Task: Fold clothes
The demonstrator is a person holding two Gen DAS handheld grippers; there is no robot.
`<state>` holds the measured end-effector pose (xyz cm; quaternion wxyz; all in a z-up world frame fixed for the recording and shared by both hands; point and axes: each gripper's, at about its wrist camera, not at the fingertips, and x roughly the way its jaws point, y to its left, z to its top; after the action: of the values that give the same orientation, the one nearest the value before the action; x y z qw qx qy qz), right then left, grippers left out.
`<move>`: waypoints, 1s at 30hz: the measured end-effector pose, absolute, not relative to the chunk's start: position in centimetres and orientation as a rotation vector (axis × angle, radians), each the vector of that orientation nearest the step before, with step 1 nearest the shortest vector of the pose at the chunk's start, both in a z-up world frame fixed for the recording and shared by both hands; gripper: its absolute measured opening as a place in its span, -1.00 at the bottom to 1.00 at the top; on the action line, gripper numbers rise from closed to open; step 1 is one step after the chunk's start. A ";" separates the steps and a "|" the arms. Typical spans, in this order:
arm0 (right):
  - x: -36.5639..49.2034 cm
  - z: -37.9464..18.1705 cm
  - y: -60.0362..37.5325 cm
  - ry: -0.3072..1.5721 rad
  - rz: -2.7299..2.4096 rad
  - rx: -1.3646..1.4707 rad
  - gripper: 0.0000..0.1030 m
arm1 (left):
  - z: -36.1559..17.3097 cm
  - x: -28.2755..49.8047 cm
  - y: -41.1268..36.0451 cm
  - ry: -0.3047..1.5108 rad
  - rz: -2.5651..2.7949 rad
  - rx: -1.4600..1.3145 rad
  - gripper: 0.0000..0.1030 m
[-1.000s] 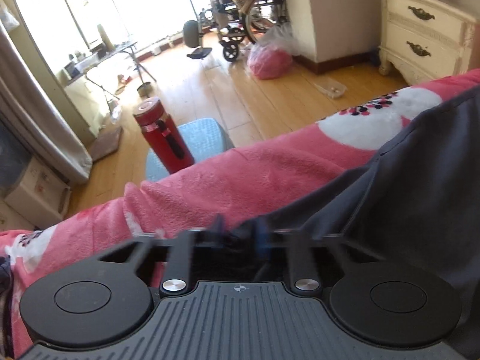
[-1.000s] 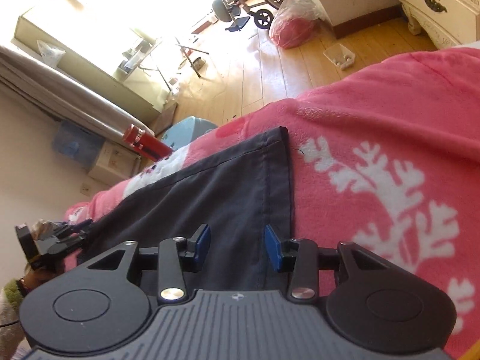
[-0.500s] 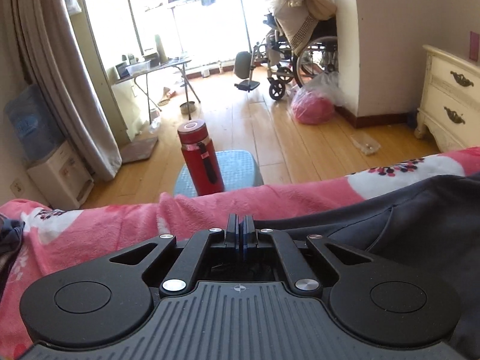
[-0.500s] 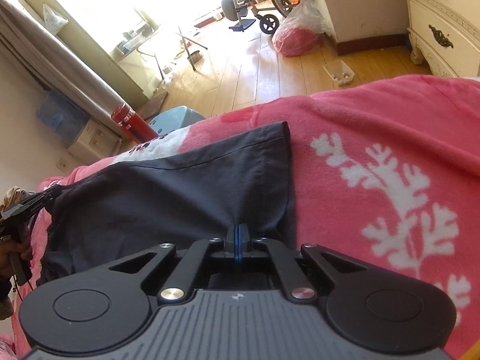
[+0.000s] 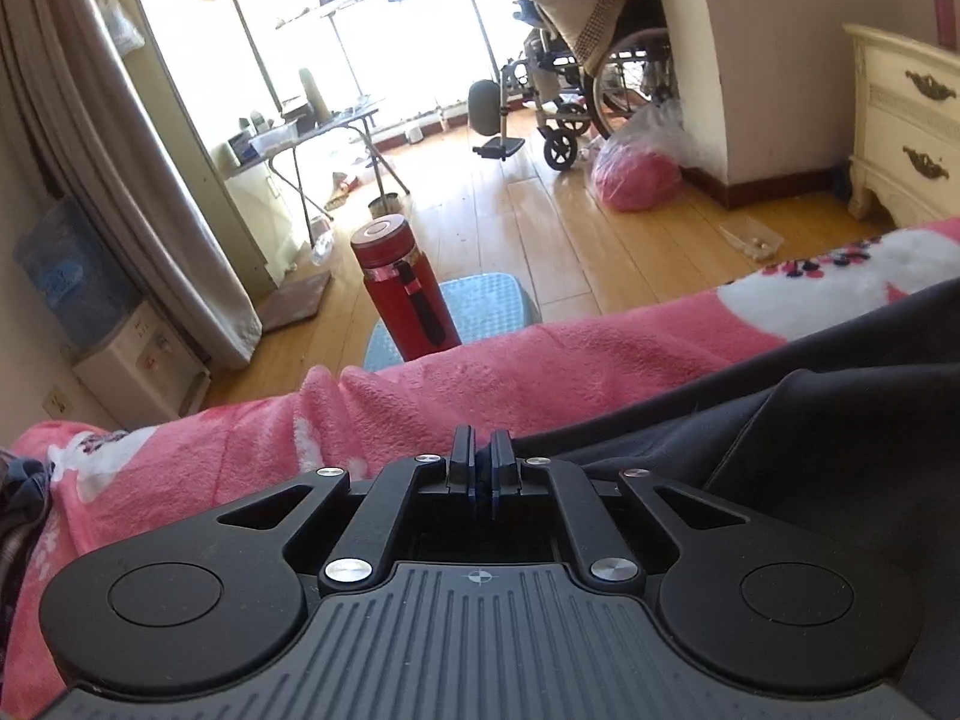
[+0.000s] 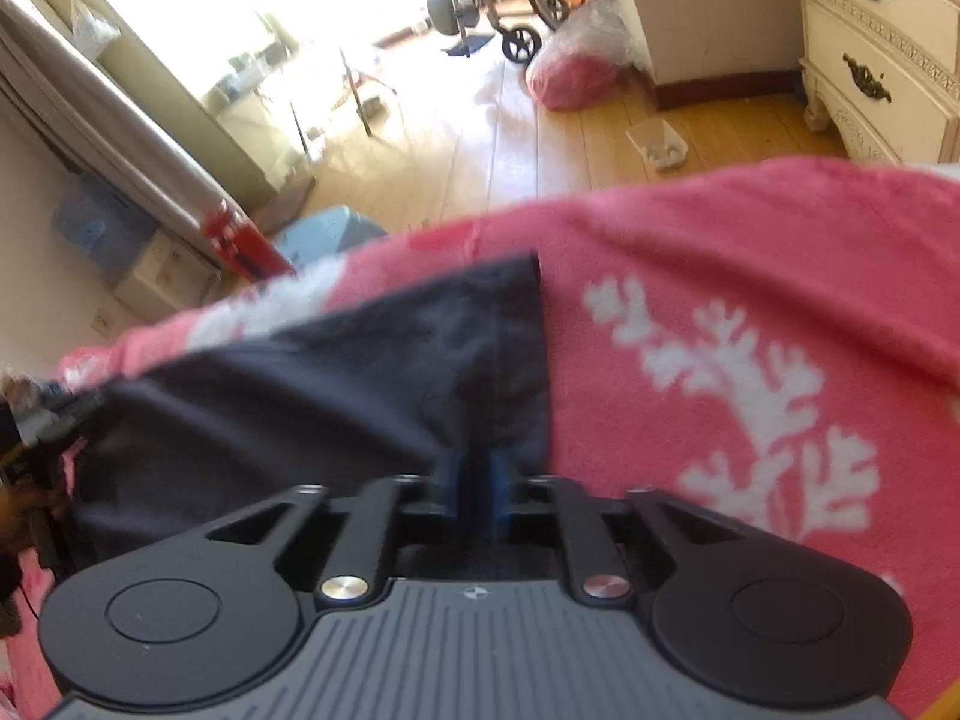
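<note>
A dark grey garment [image 6: 336,396] lies spread on a pink blanket [image 6: 750,252] with white patterns. My right gripper [image 6: 477,480] is shut on the garment's near edge, close to its right hem. My left gripper [image 5: 480,468] is shut on the garment [image 5: 810,420] at its left edge; the cloth runs off to the right in the left wrist view. The left gripper also shows at the far left of the right wrist view [image 6: 42,426], holding the garment's other end.
The pink blanket [image 5: 540,372] covers the bed. Past its edge a red flask [image 5: 402,288] stands on a blue stool [image 5: 480,306] on the wooden floor. A cream dresser [image 5: 906,126], a pink bag [image 5: 636,180] and a wheelchair [image 5: 582,102] stand farther off.
Both grippers closed from open onto the garment's edge and now hold it. The garment has lifted and wrinkled a little near the right gripper.
</note>
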<state>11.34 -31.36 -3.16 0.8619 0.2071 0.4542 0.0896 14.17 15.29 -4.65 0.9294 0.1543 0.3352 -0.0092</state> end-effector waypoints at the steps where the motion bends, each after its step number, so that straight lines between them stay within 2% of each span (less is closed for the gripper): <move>1: 11.5 -2.7 -31.8 0.925 0.186 0.443 -0.18 | -4.3 14.0 15.5 0.686 -0.017 0.309 -0.72; 8: 16.5 -3.3 -32.4 0.932 0.160 0.464 -0.19 | -2.3 12.3 16.2 0.685 -0.017 0.234 -0.58; 9: 17.1 -3.8 -32.3 0.937 0.162 0.469 -0.28 | -2.5 12.2 16.0 0.693 -0.025 0.235 -0.53; 11: 18.0 -4.7 -32.1 0.941 0.137 0.447 -0.59 | -2.9 12.0 15.8 0.708 -0.042 0.237 -0.52; 12: 18.4 -5.2 -32.0 0.943 0.123 0.434 -0.84 | -3.0 11.9 15.6 0.716 -0.050 0.239 -0.52; 13: 18.9 -5.6 -31.8 0.945 0.108 0.420 -0.93 | -3.3 11.9 15.6 0.726 -0.052 0.237 -0.52; 20: 18.9 -5.0 -32.5 0.895 0.016 0.406 -0.90 | -2.1 11.7 16.7 0.724 -0.027 0.168 -0.52; 23: 17.4 -2.7 -30.5 0.859 0.197 0.323 -0.90 | -0.1 10.9 17.3 0.728 -0.028 0.214 -0.50; 27: 17.1 -2.3 -25.5 0.916 0.413 0.111 -0.90 | 2.9 9.3 18.4 0.778 -0.031 0.288 -0.42; 30: 18.7 -5.2 -24.3 1.004 0.250 0.011 -0.93 | 4.5 7.3 19.3 0.839 -0.065 0.288 -0.35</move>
<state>18.72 -24.33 -5.20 0.8691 0.0052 0.4800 0.1194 7.34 19.28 4.45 0.9027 0.1394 0.4058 -0.0316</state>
